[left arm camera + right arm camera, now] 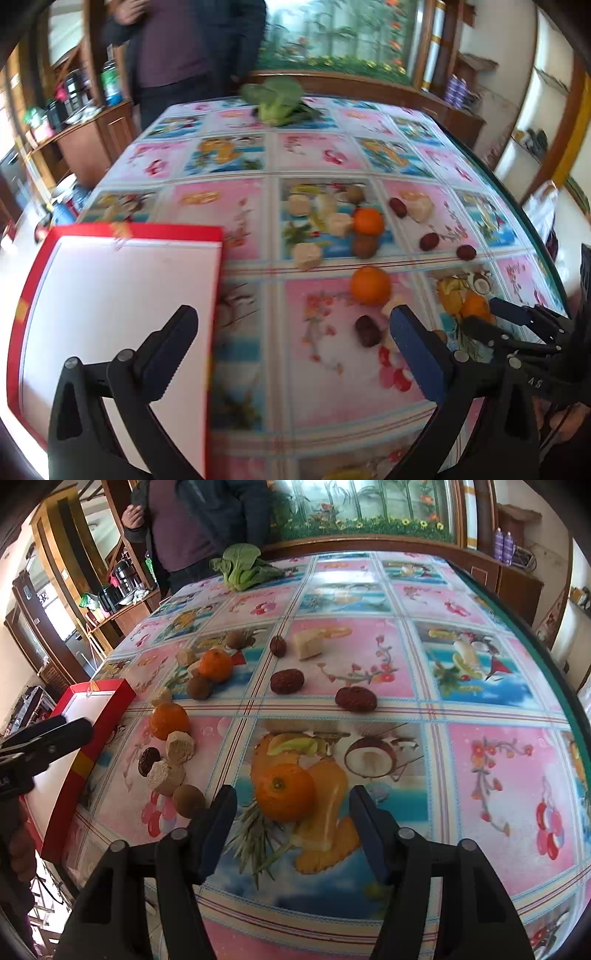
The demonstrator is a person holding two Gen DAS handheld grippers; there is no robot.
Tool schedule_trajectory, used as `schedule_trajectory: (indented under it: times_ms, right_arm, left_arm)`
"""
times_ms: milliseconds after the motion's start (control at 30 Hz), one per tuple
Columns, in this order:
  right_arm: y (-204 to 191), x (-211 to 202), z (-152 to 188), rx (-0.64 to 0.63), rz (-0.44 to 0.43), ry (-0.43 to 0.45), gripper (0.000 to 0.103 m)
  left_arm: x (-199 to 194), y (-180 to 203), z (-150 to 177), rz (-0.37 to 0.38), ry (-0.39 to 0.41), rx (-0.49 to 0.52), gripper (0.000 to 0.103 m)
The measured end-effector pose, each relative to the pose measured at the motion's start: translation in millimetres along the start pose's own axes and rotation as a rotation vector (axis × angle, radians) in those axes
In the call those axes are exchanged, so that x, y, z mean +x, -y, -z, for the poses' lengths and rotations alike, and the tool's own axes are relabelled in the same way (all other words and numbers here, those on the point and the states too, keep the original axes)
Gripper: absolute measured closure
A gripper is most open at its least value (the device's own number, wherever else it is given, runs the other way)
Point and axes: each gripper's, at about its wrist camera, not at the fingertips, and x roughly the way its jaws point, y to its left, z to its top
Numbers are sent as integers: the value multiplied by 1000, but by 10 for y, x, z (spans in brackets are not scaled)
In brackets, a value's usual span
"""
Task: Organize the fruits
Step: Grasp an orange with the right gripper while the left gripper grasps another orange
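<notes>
Oranges, kiwis, red dates and pale cake pieces lie scattered on the patterned table point(369, 657). My right gripper point(291, 812) is open, its fingers on either side of the nearest orange point(284, 792), just short of it. My left gripper point(291, 332) is open and empty, its left finger over the red box point(110, 295), whose white inside is bare. A second orange point(370, 285) and a dark date point(367, 330) lie ahead of the left gripper. The right gripper also shows in the left wrist view point(495, 317), at the nearest orange point(474, 306).
The red box also shows in the right wrist view point(107, 709) at the table's left edge. A bok choy point(240, 568) lies at the far side. A person point(199, 520) stands behind the table. Wooden shelves line the left, and the table's green rim point(554, 672) curves on the right.
</notes>
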Motion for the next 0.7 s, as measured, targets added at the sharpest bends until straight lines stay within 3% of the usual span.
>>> schedule_trajectory:
  times_ms: [100,233,300,367,433,700]
  right_arm:
    - [-25,9,3,-10,-16,9,49]
    - [-49,31,-4,-28,-20,20,55]
    - [-41,35,-6,-26,-30,19,55]
    - [-28,40,-14,-22,-39,19,55]
    - [-18,46,-20,-17,-51,19,55]
    - [55,35,-23,19,-111,25,55]
  left_arm:
    - [160,123,-75,-2,-41,25,2]
    - [338,253,-174,39,-87,33,20]
    - [441,297,-197,44,-120,39,21]
    - [535,320,-193,55,-154,38,29]
    - [553,318,-200,98,-156,18,29]
    - [634,373,-280,130,-189,6,30]
